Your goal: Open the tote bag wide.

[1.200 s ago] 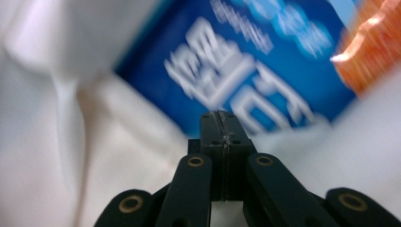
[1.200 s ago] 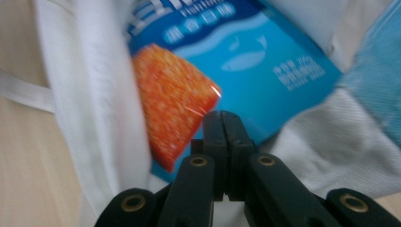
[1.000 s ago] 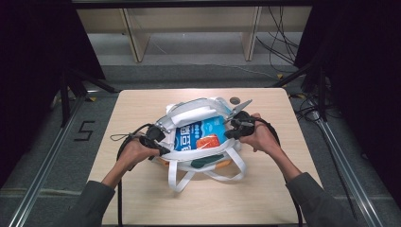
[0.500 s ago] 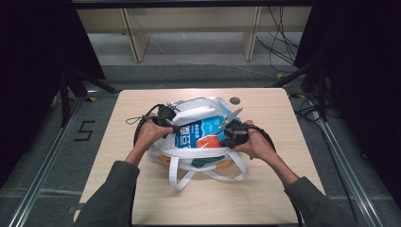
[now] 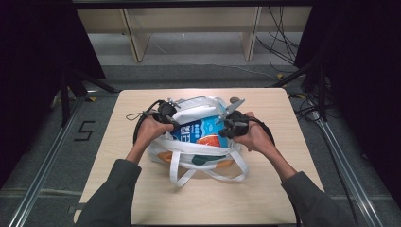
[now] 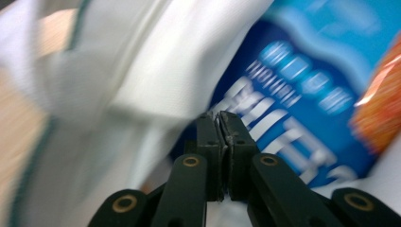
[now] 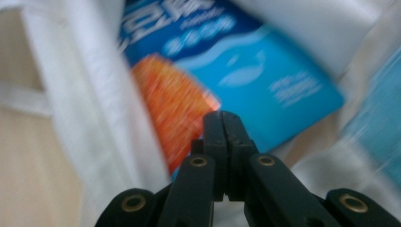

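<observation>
High view: a light wooden table (image 5: 142,189) stands on a grey floor, with a pale wooden shelf frame (image 5: 189,28) behind it and black cables (image 5: 283,42) trailing at the far right. At the middle of the table lies a white fabric tote bag with green trim (image 5: 189,149), its mouth facing up and its white loop handles (image 5: 208,175) spilling toward the near edge. Inside the mouth sits a blue snack packet with white lettering and an orange picture (image 5: 201,132), leaning against the bag's far wall.

The person's two dark-sleeved forearms come in from below. The left gripper (image 5: 171,118) sits at the bag's left rim, just beside the packet's left edge; the right gripper (image 5: 226,124) sits at the right rim, close to the packet's orange patch.

In the left gripper view the left gripper (image 6: 220,116) has its black jaws pressed together with nothing between them, white cloth to one side and the blue packet (image 6: 293,94) just beyond. In the right gripper view the right gripper (image 7: 222,115) likewise has its jaws together and empty, their tips pointing at the packet (image 7: 265,75) where orange meets blue, the bag's white wall (image 7: 94,118) beside it.
</observation>
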`<state>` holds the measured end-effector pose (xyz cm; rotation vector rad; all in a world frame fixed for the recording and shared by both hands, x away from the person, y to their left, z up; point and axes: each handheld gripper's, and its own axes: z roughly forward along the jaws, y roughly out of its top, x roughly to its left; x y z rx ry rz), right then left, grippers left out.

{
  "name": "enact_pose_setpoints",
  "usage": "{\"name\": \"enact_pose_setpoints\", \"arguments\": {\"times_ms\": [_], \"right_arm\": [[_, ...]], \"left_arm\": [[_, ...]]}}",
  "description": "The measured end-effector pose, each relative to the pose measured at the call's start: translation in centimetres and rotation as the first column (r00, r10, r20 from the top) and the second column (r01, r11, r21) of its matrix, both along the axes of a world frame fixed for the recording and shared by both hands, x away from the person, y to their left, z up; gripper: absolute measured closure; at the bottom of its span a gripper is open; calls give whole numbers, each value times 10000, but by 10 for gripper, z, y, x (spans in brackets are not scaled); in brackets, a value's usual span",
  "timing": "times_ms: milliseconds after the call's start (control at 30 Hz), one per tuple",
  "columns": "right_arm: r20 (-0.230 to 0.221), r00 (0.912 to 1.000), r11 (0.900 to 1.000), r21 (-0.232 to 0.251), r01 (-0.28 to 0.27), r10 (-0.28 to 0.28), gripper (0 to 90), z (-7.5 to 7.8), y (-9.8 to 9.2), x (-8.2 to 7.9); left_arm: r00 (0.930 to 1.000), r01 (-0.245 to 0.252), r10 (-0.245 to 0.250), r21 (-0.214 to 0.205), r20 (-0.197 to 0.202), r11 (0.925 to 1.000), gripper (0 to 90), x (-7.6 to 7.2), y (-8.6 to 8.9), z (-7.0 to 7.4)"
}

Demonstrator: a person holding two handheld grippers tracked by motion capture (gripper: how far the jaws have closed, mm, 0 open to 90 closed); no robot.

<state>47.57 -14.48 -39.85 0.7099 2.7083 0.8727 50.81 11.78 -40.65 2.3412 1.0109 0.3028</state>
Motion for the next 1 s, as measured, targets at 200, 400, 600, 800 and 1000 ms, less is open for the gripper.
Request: {"name": "enact_pose_setpoints", "arguments": {"times_ms": [200, 400, 600, 800, 1000], "right_arm": [[185, 9977, 9978, -42, 655, -654, 900, 6, 0, 25], [152, 9958, 9937, -659, 906, -898, 900, -2, -8, 28], [-371, 9855, 9732, -1674, 1575, -1658, 900, -33, -24, 37], [-412, 9851, 9757, -1505, 1592, -1671, 900, -33, -27, 37], [67, 9908, 9905, -265, 1352, -1351, 900, -8, -29, 17]], "left_arm": [[9993, -18, 48, -803, 367, 9968, 872, 9, -6, 11], [9824, -1865, 1840, -1229, -318, 9747, 894, 46, 1, -20], [9693, -2455, 2444, -424, -277, 9685, 895, 52, 9, -30], [9778, -2066, 2062, 78, 365, 9784, 894, 43, 4, -31], [9973, -468, 473, -100, 564, 9989, 875, 6, 8, -11]]}}
